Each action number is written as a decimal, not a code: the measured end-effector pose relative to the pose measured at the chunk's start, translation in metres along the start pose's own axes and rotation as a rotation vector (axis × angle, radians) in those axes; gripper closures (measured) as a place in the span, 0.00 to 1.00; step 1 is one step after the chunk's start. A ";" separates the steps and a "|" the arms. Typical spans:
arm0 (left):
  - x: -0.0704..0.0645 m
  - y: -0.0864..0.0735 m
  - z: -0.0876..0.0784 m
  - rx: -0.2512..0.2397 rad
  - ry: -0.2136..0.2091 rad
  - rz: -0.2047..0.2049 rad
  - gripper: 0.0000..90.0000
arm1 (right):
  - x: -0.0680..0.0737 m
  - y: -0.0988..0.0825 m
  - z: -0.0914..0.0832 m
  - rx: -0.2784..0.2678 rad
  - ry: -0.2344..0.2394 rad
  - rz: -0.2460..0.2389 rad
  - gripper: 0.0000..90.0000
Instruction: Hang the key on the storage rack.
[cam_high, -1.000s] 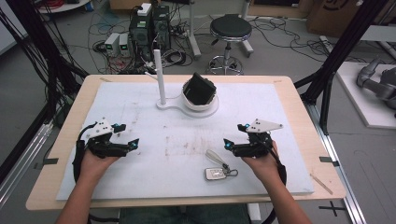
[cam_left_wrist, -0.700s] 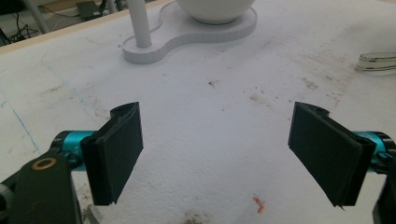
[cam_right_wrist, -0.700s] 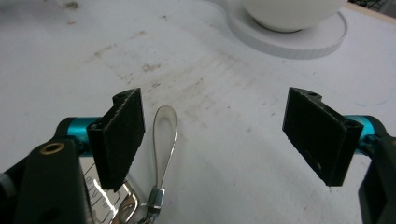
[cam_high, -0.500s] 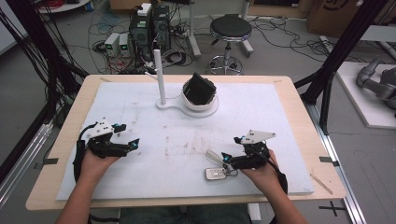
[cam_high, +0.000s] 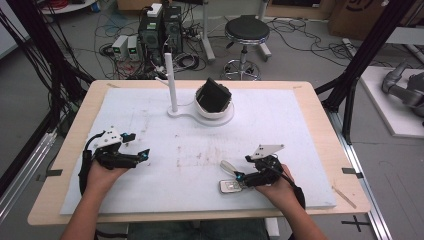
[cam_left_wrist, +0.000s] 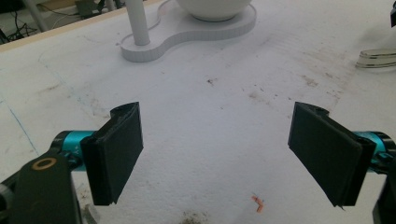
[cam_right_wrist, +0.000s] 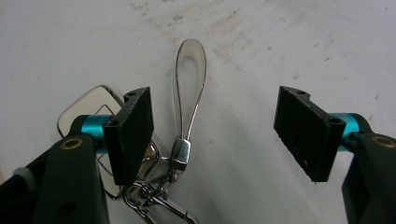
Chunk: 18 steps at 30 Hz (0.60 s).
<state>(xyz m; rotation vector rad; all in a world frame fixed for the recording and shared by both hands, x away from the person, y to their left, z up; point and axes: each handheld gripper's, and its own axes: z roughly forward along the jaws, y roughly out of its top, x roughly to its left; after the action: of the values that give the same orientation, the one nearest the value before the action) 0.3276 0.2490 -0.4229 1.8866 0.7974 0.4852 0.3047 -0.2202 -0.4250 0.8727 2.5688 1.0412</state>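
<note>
Between the right gripper (cam_right_wrist: 212, 135) fingers: keychain (cam_right_wrist: 182, 140) strap loop, flat on the tabletop (cam_high: 300, 125), metal tag just outside one finger. Right gripper has dropped onto it since a second ago, fingers wide, gripping nothing; likely a pickup. Left gripper (cam_left_wrist: 229, 151) wide, empty.

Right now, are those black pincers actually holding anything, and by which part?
Nothing is held. The right gripper stands open over the keychain, its strap loop lying between the jaws untouched. The left gripper is open over bare table.
</note>
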 end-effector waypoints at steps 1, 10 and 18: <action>0.000 0.000 0.000 0.002 -0.001 0.002 0.20 | 0.000 0.000 0.002 0.015 0.001 0.002 0.35; -0.001 0.000 0.002 0.011 -0.005 0.002 0.20 | -0.002 -0.002 0.014 0.086 0.042 0.002 0.48; -0.002 0.000 0.002 0.013 -0.008 0.005 0.20 | 0.003 -0.001 0.016 0.113 0.063 -0.031 0.62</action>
<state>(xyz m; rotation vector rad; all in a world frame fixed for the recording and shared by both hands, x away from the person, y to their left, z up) 0.3275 0.2462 -0.4239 1.9021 0.7930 0.4758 0.3089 -0.2105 -0.4370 0.8358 2.7074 0.9376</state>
